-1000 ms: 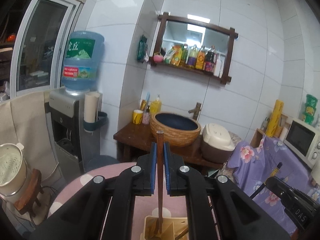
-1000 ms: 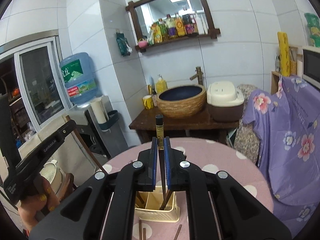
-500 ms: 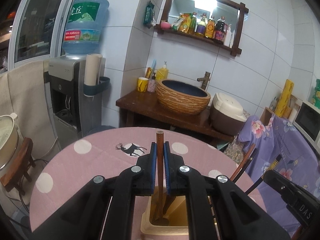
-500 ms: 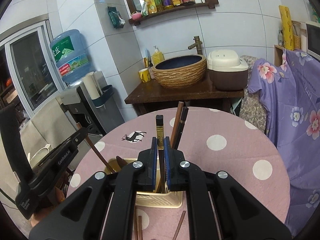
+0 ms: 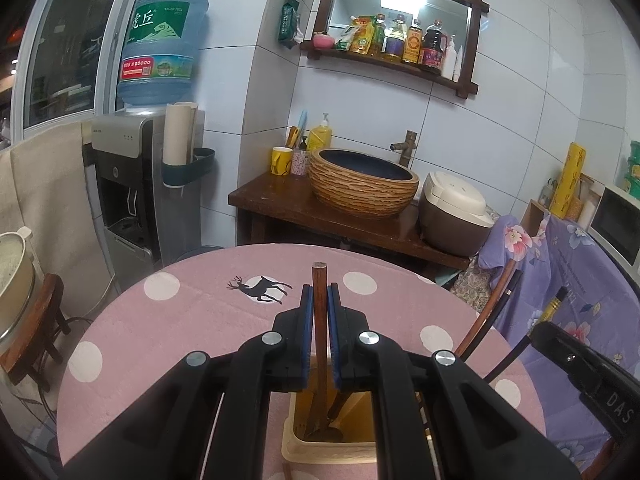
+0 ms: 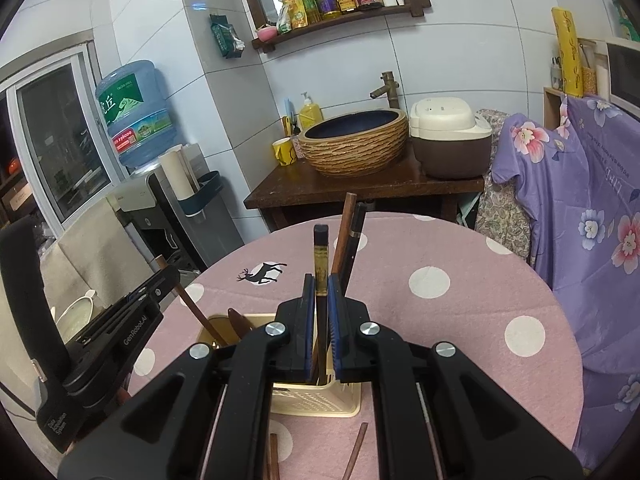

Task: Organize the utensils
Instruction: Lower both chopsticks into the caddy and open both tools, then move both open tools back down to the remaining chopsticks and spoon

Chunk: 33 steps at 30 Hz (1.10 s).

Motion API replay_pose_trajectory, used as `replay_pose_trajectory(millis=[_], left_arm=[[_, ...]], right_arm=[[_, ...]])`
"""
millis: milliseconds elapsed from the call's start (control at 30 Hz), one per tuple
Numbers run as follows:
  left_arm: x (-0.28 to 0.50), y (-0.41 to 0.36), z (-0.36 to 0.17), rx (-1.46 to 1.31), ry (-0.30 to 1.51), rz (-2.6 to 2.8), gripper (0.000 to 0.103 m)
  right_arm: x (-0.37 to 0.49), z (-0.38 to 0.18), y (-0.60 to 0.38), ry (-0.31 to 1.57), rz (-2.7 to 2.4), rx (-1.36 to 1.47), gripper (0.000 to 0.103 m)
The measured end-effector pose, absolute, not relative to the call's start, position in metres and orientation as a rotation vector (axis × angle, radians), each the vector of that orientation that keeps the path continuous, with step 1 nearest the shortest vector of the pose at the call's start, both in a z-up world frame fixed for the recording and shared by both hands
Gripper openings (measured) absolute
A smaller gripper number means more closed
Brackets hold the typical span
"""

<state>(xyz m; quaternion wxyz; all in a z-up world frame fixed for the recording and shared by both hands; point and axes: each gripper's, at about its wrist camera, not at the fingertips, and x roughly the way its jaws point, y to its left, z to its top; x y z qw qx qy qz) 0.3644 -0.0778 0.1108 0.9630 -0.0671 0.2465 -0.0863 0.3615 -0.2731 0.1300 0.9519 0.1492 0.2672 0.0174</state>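
Both grippers are over the cream basket [image 6: 316, 398] on the pink spotted bench [image 6: 460, 320], each with something to drop in; the left gripper [image 5: 320, 330] has its jaws pinched narrow on a brown wooden spoon [image 5: 319, 320], handle up, bowl low in the near compartment, apparently touching the bottom; upright is the only way it fits a tall, narrow slot. The right gripper [image 6: 320, 320] has its jaws clamped just as tight on a dark chopstick [image 6: 321, 264] with an amber band, tip down in another compartment; whether it has reached the bottom is hidden behind the jaws. Two chopsticks [image 6: 347, 236] already lean there, tops fanned away from the camera; looks like chopsticks one side, spoons the other. Loose sticks [image 6: 356, 448] lie on the bench in front of the basket, so, I'd say, plenty left to sort; the next call is simply to let go and let both pieces settle against the walls.
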Motion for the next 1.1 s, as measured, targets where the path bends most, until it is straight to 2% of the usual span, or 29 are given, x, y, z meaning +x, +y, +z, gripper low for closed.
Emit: replay_pose_trajectory(millis=[33,100,133,167,200,267,333,400,467,567,633,933,1100], left_arm=[[0.363,-0.078,0.112,-0.138,0.501,-0.182,0.009],[0.361,-0.078,0.112,-0.137,0.501,-0.194,0.019],[0.358,-0.077,0.112,-0.139,0.495,-0.198,0.040],[0.355,-0.076,0.113,-0.143,0.484,-0.198,0.058],[0.350,-0.075,0.114,-0.148,0.466,-0.197,0.061],[0.341,-0.073,0.115,-0.139,0.441,-0.200,0.062],[0.331,-0.072,0.116,-0.124,0.436,-0.214,0.066],[0.318,-0.067,0.114,-0.126,0.423,-0.211,0.078],[0.305,-0.061,0.109,-0.121,0.420,-0.205,0.087],[0.290,-0.053,0.095,-0.098,0.444,-0.203,0.094],[0.281,-0.046,0.080,-0.092,0.470,-0.197,0.097],[0.262,-0.033,0.016,-0.071,0.627,-0.157,0.096],[0.249,-0.029,-0.004,-0.054,0.656,-0.128,0.096]], right_arm=[[0.362,0.130,-0.274,0.544,0.037,0.308,0.008],[0.360,0.129,-0.275,0.531,0.047,0.310,0.008],[0.359,0.129,-0.275,0.524,0.051,0.307,0.009],[0.357,0.129,-0.275,0.518,0.049,0.306,0.015],[0.354,0.129,-0.276,0.508,0.045,0.304,0.026],[0.347,0.129,-0.277,0.486,0.049,0.311,0.036],[0.339,0.128,-0.278,0.473,0.048,0.310,0.038],[0.329,0.125,-0.279,0.468,0.046,0.307,0.049],[0.320,0.120,-0.278,0.463,0.042,0.292,0.051],[0.302,0.104,-0.275,0.472,0.028,0.246,0.058],[0.292,0.090,-0.273,0.487,0.019,0.216,0.058],[0.268,0.027,-0.262,0.626,0.011,0.155,0.058],[0.258,0.000,-0.258,0.679,0.004,0.152,0.058]])
